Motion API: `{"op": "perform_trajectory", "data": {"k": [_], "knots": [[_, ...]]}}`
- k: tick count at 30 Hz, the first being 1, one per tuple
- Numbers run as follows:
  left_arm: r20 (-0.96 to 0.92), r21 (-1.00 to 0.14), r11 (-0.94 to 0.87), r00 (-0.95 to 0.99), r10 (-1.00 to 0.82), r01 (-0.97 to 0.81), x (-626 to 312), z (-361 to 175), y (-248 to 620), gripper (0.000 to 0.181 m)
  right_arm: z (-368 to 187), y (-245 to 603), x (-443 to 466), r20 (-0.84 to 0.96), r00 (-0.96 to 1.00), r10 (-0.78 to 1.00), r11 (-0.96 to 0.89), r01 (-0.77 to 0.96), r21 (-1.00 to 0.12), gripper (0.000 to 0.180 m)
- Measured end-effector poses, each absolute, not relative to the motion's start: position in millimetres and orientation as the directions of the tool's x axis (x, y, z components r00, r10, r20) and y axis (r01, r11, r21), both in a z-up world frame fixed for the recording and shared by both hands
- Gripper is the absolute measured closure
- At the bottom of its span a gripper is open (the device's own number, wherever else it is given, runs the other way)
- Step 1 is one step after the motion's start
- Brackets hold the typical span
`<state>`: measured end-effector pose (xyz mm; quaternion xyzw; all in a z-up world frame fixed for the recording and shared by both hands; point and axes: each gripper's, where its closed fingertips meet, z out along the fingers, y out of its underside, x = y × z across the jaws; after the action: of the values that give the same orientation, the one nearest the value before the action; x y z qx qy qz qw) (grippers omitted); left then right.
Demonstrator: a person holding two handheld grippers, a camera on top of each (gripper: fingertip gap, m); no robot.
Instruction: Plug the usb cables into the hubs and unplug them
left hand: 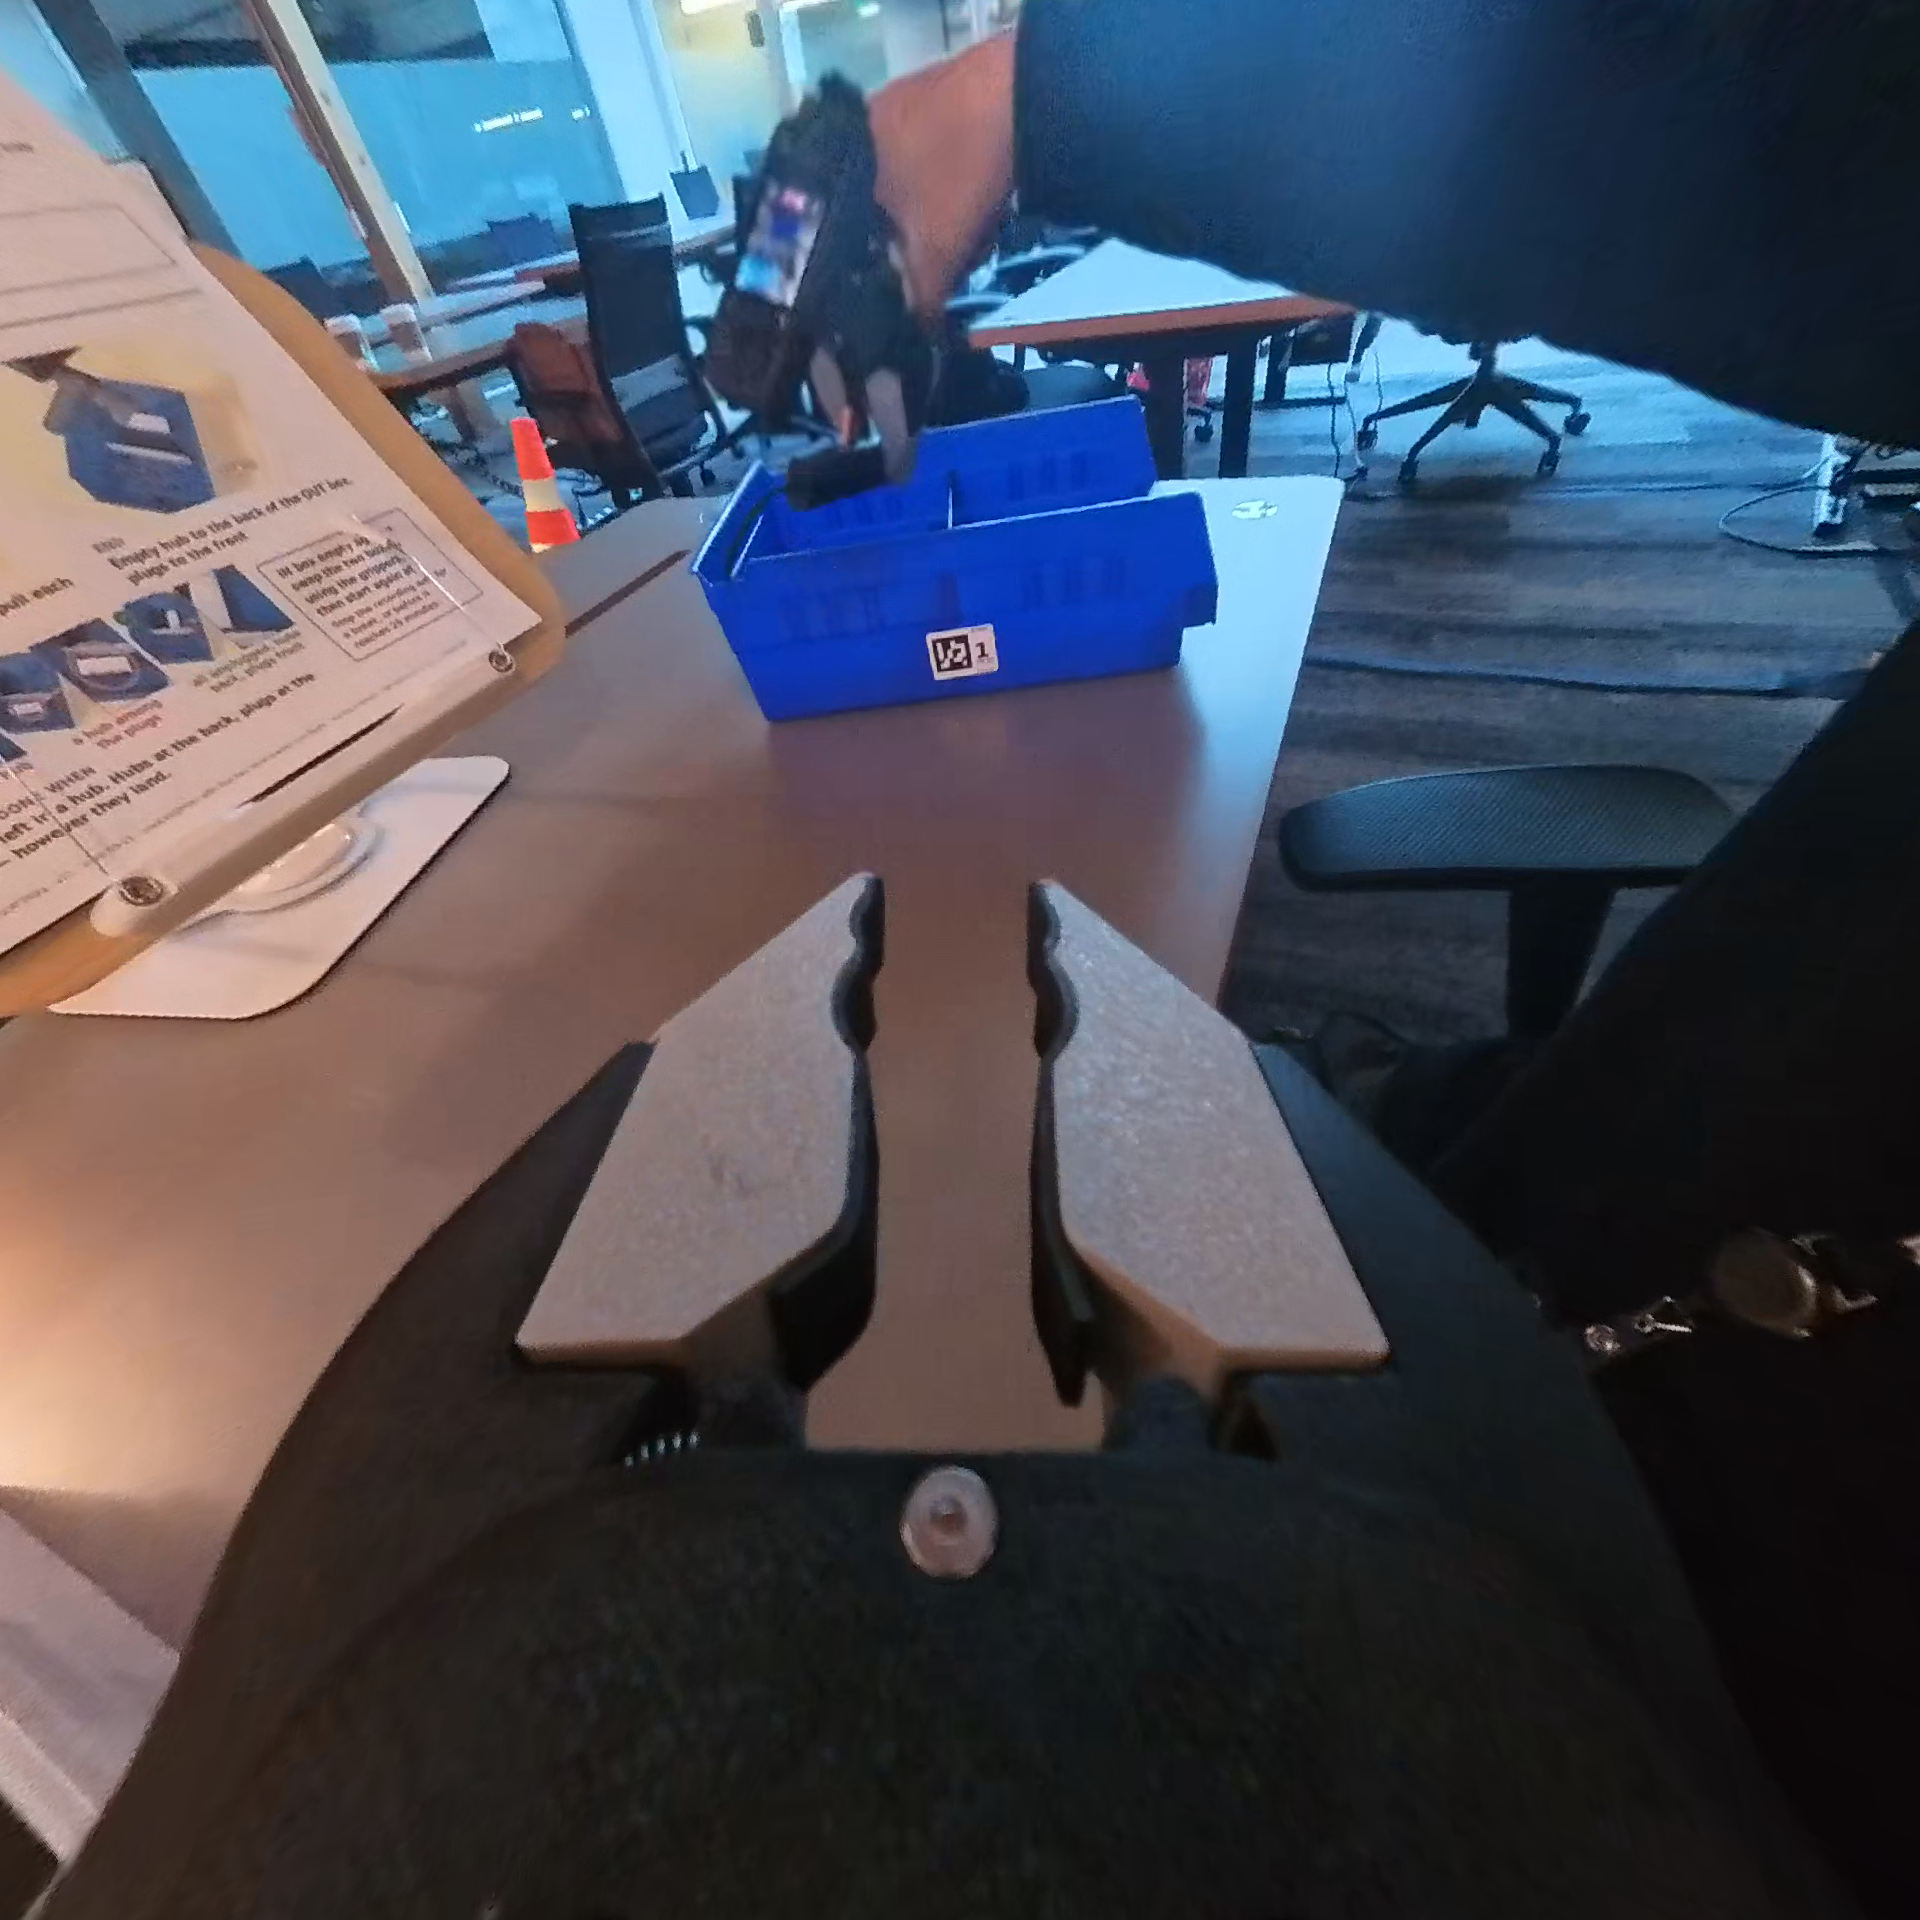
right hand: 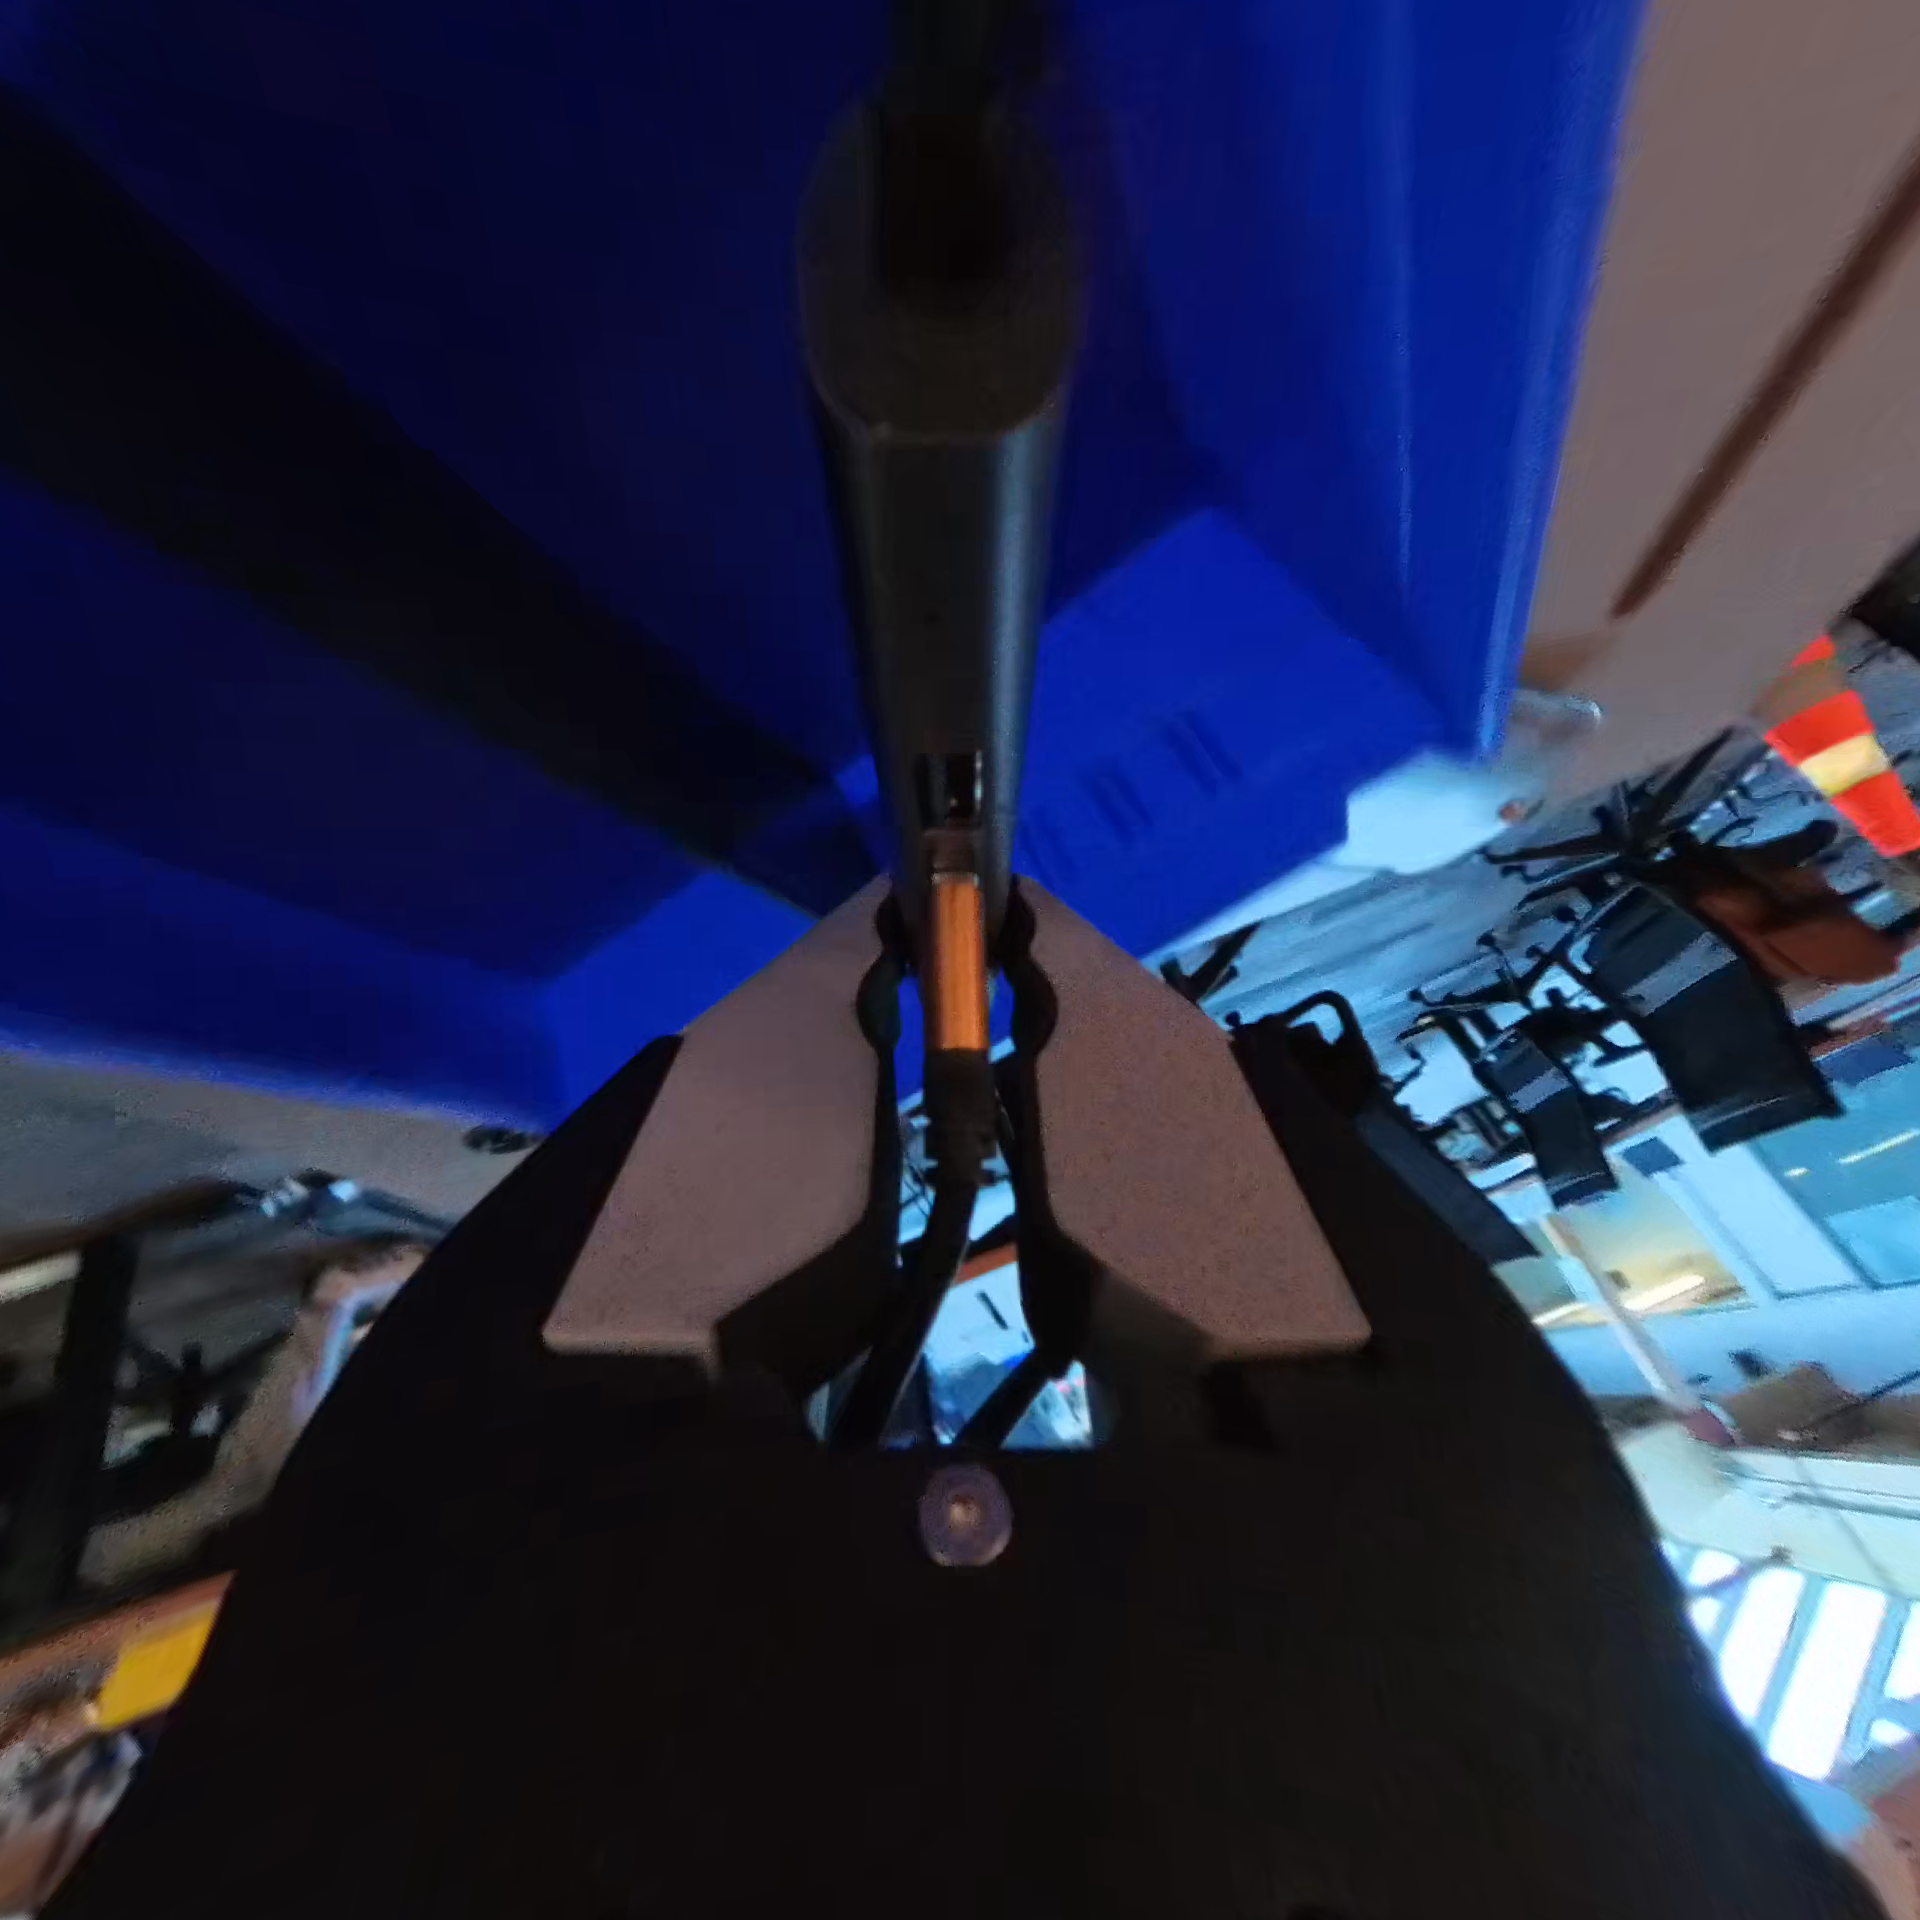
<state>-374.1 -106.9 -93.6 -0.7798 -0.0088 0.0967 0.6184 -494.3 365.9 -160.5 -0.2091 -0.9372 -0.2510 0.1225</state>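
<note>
My left gripper (left hand: pixel 956 896) is open and empty, low over the brown table (left hand: pixel 727 831), well short of the blue bin (left hand: pixel 966 613). In the left wrist view my right gripper (left hand: pixel 881 431) reaches down into the bin's far left compartment, at a black hub (left hand: pixel 831 476). In the right wrist view my right gripper (right hand: pixel 951 909) is shut on an orange-bodied USB plug (right hand: pixel 956 977). The plug's tip meets the side of a long dark grey hub (right hand: pixel 940 540). Its black cable (right hand: pixel 925 1247) runs back between the fingers. I cannot tell if the plug is seated.
An instruction sheet on a tilted stand (left hand: pixel 208 582) stands at the table's left. A black chair armrest (left hand: pixel 1496 821) sits past the table's right edge. A dark sleeve (left hand: pixel 1507 177) crosses the upper right. An orange cone (left hand: pixel 540 488) and office chairs lie beyond. The grippers' ends are close to 50 centimetres from one another.
</note>
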Motion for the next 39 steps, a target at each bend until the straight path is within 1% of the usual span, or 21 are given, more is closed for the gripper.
{"op": "perform_trajectory", "data": {"k": [2,6,7,8,12,14,17,19,21,23,25,27,28,30,31,32,33,34,36,37,39], "knots": [[-0.140,-0.964,-0.244,0.979,0.146,-0.102,-375.7,-95.5,-109.4,0.154,-186.5,366.3,-518.2,0.359,-0.880,0.312,0.778,0.453,0.434,0.164],[-0.108,-0.968,-0.241,0.979,0.173,-0.064,-379.7,-97.0,-117.8,0.154,-219.7,379.6,-541.5,0.410,-0.820,0.399,0.709,0.560,0.429,0.153],[-0.093,-0.967,-0.248,0.980,0.175,-0.048,-380.6,-99.4,-119.6,0.151,-216.1,382.1,-547.3,0.446,-0.803,0.395,0.707,0.576,0.411,0.157],[-0.081,-0.964,-0.263,0.979,0.189,-0.029,-383.7,-103.0,-121.9,0.147,-209.8,384.7,-551.3,0.480,-0.782,0.397,0.703,0.595,0.388,0.156],[-0.093,-0.939,-0.341,0.932,0.350,0.035,-413.9,-113.3,-142.9,0.121,-174.8,381.6,-545.2,0.526,-0.709,0.470,0.716,0.655,0.242,0.135],[-0.099,-0.936,-0.349,0.917,0.387,0.046,-418.8,-107.5,-156.9,0.121,-151.9,379.2,-537.5,0.561,-0.653,0.509,0.718,0.681,0.142,0.129],[-0.147,-0.920,-0.389,0.885,0.442,0.042,-422.2,-93.2,-192.0,0.117,-125.5,358.7,-512.1,0.526,-0.600,0.603,0.734,0.675,-0.073,0.128],[-0.244,-0.878,-0.476,0.807,0.538,0.052,-431.8,-88.2,-241.6,0.115,-109.1,346.4,-491.8,0.496,-0.563,0.661,0.723,0.655,-0.219,0.127],[-0.303,-0.857,-0.506,0.697,0.649,0.098,-440.4,-85.7,-298.7,0.116,-89.9,347.9,-475.4,0.515,-0.475,0.714,0.679,0.648,-0.344,0.128],[-0.212,-0.873,-0.442,0.656,0.724,0.206,-438.8,-91.1,-338.0,0.113,-74.8,347.0,-458.0,0.494,-0.378,0.783,0.607,0.638,-0.473,0.128],[-0.130,-0.883,-0.360,0.581,0.804,0.302,-442.6,-94.6,-369.5,0.112,-64.7,326.8,-440.5,0.410,-0.337,0.848,0.530,0.584,-0.615,0.128],[-0.117,-0.892,-0.305,0.484,0.867,0.332,-449.1,-91.7,-392.1,0.109,-57.3,282.9,-421.9,0.303,-0.389,0.870,0.472,0.482,-0.738,0.129],[-0.107,-0.901,-0.285,0.470,0.876,0.327,-449.6,-88.8,-393.9,0.109,-54.1,253.3,-412.4,0.250,-0.444,0.860,0.446,0.419,-0.791,0.130],[-0.075,-0.923,-0.245,0.488,0.869,0.296,-449.0,-81.3,-384.7,0.111,-50.5,182.7,-391.6,0.151,-0.603,0.783,0.395,0.294,-0.871,0.134],[-0.059,-0.931,-0.228,0.499,0.865,0.285,-449.2,-78.7,-378.7,0.119,-49.8,146.2,-382.0,0.109,-0.681,0.724,0.358,0.237,-0.903,0.141],[-0.050,-0.933,-0.219,0.502,0.864,0.285,-450.2,-78.2,-373.7,0.129,-52.4,112.0,-374.5,0.064,-0.747,0.662,0.317,0.201,-0.927,0.142],[-0.045,-0.932,-0.212,0.486,0.873,0.293,-453.1,-79.3,-371.7,0.134,-61.4,81.9,-369.9,0.022,-0.797,0.604,0.296,0.198,-0.934,0.140],[-0.047,-0.930,-0.209,0.463,0.885,0.303,-457.2,-81.0,-371.2,0.133,-77.5,57.8,-370.4,-0.004,-0.824,0.566,0.310,0.218,-0.926,0.134],[-0.056,-0.928,-0.212,0.448,0.892,0.307,-465.9,-84.0,-368.0,0.126,-120.8,30.1,-387.5,0.028,-0.822,0.569,0.415,0.258,-0.873,0.121],[-0.056,-0.925,-0.218,0.457,0.888,0.310,-471.3,-85.2,-365.3,0.124,-141.7,22.4,-397.1,0.056,-0.819,0.570,0.472,0.271,-0.839,0.120],[-0.069,-0.890,-0.275,0.488,0.870,0.365,-486.1,-91.6,-362.2,0.123,-175.0,10.6,-406.7,0.048,-0.847,0.529,0.553,0.302,-0.777,0.126]]}}
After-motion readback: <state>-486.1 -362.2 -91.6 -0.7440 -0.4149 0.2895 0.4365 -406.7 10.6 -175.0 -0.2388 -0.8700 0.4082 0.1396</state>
